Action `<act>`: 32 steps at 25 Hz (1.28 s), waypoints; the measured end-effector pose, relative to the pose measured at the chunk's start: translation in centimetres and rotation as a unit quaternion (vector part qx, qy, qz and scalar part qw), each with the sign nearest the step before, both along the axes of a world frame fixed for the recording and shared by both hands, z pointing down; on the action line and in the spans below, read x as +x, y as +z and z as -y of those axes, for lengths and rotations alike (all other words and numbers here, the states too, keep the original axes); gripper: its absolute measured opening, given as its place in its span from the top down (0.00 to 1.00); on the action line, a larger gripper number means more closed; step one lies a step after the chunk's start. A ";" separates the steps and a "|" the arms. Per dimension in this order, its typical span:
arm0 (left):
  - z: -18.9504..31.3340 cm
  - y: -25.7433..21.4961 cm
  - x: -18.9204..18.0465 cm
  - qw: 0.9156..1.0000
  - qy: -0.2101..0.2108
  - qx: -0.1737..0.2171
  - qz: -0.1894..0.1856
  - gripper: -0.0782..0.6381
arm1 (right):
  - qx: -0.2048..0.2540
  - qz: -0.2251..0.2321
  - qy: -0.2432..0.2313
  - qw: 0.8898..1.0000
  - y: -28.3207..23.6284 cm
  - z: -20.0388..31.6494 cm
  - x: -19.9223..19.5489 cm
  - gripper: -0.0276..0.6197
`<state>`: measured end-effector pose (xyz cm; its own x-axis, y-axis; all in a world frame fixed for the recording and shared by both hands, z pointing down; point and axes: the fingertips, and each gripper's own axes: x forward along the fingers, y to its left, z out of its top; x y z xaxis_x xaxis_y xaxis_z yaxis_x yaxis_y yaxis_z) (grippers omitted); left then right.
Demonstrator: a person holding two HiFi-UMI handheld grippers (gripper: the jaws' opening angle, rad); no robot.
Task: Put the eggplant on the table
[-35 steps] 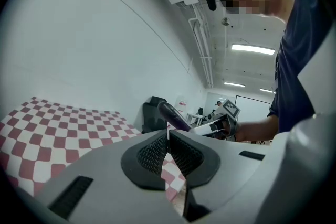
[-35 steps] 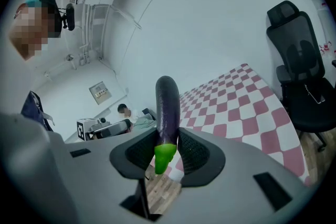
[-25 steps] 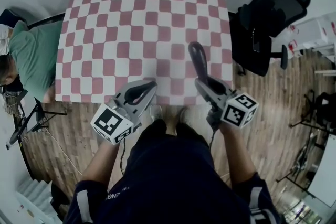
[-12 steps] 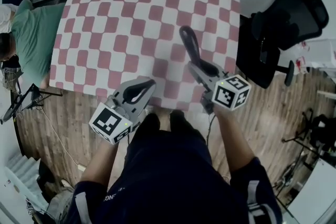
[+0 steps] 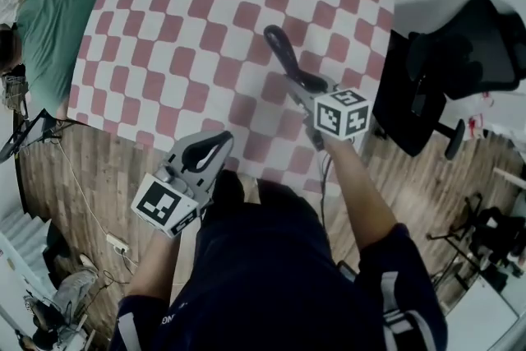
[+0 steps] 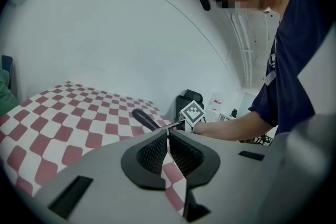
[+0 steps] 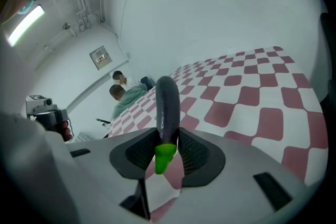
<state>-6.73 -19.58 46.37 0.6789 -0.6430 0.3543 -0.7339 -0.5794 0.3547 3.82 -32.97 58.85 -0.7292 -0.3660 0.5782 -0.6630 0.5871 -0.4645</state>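
A dark purple eggplant (image 5: 279,53) with a green stem (image 7: 164,156) sticks out forward from my right gripper (image 5: 300,84), which is shut on its stem end. It hangs over the near right part of the red-and-white checked table (image 5: 189,12); whether it touches the cloth I cannot tell. In the right gripper view the eggplant (image 7: 168,105) rises between the pads of the right gripper (image 7: 168,141). My left gripper (image 5: 220,142) is at the table's front edge, shut with nothing in it. The left gripper view has the left gripper (image 6: 168,136) low and the eggplant (image 6: 144,118) beyond it.
A black office chair (image 5: 460,53) stands right of the table. A person in a green shirt (image 5: 45,29) sits at the table's left side. Cables and a tripod (image 5: 25,140) lie on the wooden floor at the lower left.
My right gripper has carried the eggplant forward and down, farther over the table. The left gripper has shifted a little left and lower, still shut.
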 end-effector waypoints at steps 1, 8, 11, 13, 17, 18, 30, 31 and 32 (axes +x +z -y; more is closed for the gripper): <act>0.1 0.2 -0.2 1.000 -0.006 -0.003 0.000 0.84 | -0.003 -0.009 -0.005 1.000 0.9 0.4 -0.2 0.75; 0.3 1.7 -2.2 0.999 -0.034 -0.021 0.001 0.84 | -0.008 -0.090 -0.045 0.995 6.5 2.0 -2.3 0.75; 0.4 2.3 -2.9 0.999 -0.039 -0.027 -0.003 0.84 | 0.001 -0.134 -0.061 0.989 8.1 2.4 -2.9 0.75; 0.4 2.6 -3.2 0.999 -0.041 -0.030 -0.005 0.84 | 0.007 -0.156 -0.068 0.985 8.9 2.7 -3.2 0.75; 0.4 3.2 -3.6 0.999 -0.041 -0.033 -0.009 0.84 | 0.014 -0.191 -0.075 0.979 10.2 2.9 -3.3 0.75; 0.4 3.2 -3.7 0.999 -0.041 -0.034 -0.009 0.84 | 0.016 -0.198 -0.076 0.977 10.5 2.9 -3.2 0.75; 1.2 1.9 -2.6 1.000 0.001 -0.017 -0.014 0.84 | 0.054 -0.160 -0.046 0.985 5.0 2.6 -2.2 0.62; 1.3 1.6 -2.3 1.000 0.007 -0.012 -0.014 0.84 | 0.059 -0.150 -0.040 0.986 3.7 2.4 -1.8 0.62; 1.4 1.1 -1.9 1.000 0.013 -0.007 -0.014 0.84 | 0.062 -0.140 -0.034 0.988 2.5 2.1 -1.3 0.62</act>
